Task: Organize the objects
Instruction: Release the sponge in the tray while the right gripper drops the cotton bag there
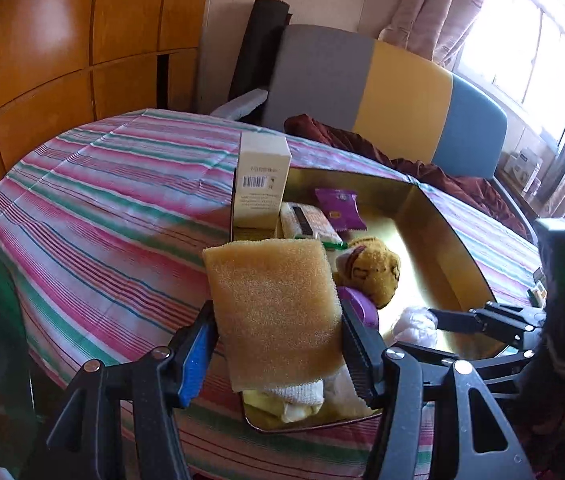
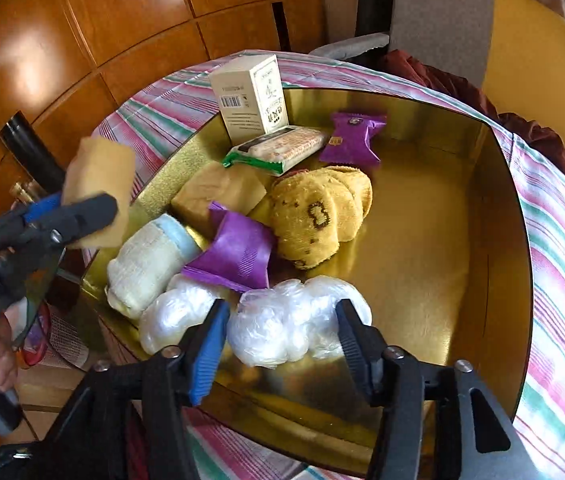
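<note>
My left gripper (image 1: 278, 344) is shut on a tan sponge (image 1: 274, 312) and holds it above the near left rim of a gold tray (image 1: 422, 216); it also shows in the right wrist view (image 2: 82, 216) with the sponge (image 2: 98, 184). My right gripper (image 2: 282, 340) has its jaws around a crumpled clear plastic bag (image 2: 294, 324) lying in the tray (image 2: 442, 240); whether they press it is unclear. The tray holds a cream box (image 2: 254, 96), a wrapped biscuit pack (image 2: 282, 148), purple packets (image 2: 354, 136), a yellow plush toy (image 2: 318, 216), a rolled cloth (image 2: 146, 268) and another sponge (image 2: 218, 192).
The tray lies on a round table with a striped cloth (image 1: 114, 200). A grey, yellow and blue chair (image 1: 394, 104) with a dark red cloth stands behind. Wooden cabinets (image 1: 42, 48) are on the left. A window (image 1: 530, 52) is at the right.
</note>
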The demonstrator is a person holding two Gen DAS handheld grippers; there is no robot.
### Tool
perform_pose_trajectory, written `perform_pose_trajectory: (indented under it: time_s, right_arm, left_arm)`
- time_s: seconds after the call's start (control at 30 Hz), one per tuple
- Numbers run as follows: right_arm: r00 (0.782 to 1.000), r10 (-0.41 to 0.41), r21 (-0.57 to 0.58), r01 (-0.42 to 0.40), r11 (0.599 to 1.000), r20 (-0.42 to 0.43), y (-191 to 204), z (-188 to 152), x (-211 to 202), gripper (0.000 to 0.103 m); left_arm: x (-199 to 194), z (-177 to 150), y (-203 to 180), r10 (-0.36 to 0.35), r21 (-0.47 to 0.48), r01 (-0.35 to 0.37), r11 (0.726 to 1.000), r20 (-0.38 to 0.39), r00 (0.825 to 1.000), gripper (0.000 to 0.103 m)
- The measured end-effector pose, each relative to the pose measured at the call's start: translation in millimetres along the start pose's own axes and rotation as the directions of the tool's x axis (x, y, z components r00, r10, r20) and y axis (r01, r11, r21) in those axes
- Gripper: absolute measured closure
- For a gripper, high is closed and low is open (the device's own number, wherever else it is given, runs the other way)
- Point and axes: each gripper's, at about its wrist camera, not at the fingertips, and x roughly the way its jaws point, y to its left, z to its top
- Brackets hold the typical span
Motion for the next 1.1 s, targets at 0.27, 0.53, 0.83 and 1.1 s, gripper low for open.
perform_pose_trajectory:
  time_s: [0.27, 0.53, 0.83, 1.1]
  right_arm:
    - [0.999, 0.023, 0.050, -0.024, 0.998, 0.028, -4.7, -3.5, -15.4, 0.026]
    - [0.999, -0.009, 0.035, 0.008, 0.999, 0.036, -4.5, -7.2, -24.4, 0.025]
    - [0.997, -0.051, 0.018, 0.050, 0.999, 0.056, -3.2, -12.3, -37.3, 0.021]
    - [0.992, -0.102, -0.008, 0.103, 0.995, 0.074, -6.0, -19.5, -55.4, 0.016]
  left_arm:
    - [-0.6, -1.0, -6.2, -0.034, 0.010, 0.034, 0.999, 0.015, 0.999, 0.044]
    - [4.5, 5.3, -17.8, -0.109, 0.006, 0.109, 0.994, 0.015, 0.994, 0.027]
    - [6.9, 7.0, -19.9, -0.112, 0.041, 0.111, 0.993, 0.017, 0.994, 0.017]
    - [-11.0, 4.0, -16.7, -0.014, 0.073, 0.009, 0.997, 0.061, 0.998, 0.017]
